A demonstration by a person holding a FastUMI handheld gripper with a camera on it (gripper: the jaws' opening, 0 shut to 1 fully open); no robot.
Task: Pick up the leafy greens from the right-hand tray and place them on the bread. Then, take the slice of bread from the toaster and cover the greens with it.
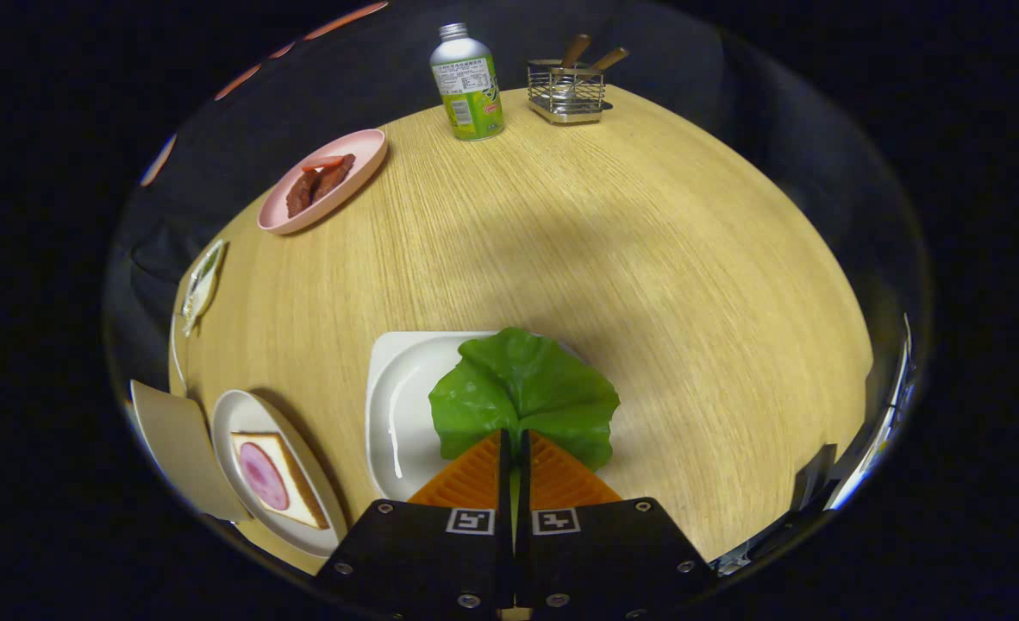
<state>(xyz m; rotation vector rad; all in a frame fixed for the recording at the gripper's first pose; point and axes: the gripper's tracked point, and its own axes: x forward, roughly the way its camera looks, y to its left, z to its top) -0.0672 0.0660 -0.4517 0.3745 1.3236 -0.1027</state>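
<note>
1. The broad, crinkled green lettuce leaf (522, 392) is pinched by its near edge between the two ribbed orange fingers (475, 479) of the black gripper (515, 448); the jaws are drawn almost together, with only a sliver of leaf in the gap.
2. The leaf spreads out beyond the fingertips, above the right part of a square white tray (397, 405); whether it still rests on the tray cannot be told.
3. The gripper looks steeply down along its fingers onto the tray.
4. Left of the white tray, close by, a round white plate (246, 414) carries a slice of white bread (281, 479) topped with a pink round of meat (264, 474).
5. Well beyond the white tray, to the left, an oval pink dish (363, 168) holds brown and red pieces.
6. Farther off stand a green-labelled metal bottle (468, 84) and a wire cutlery basket (566, 90) with wooden handles.
7. All rest on a pale wood-grain round table (665, 259), with dark cloth behind.
</note>
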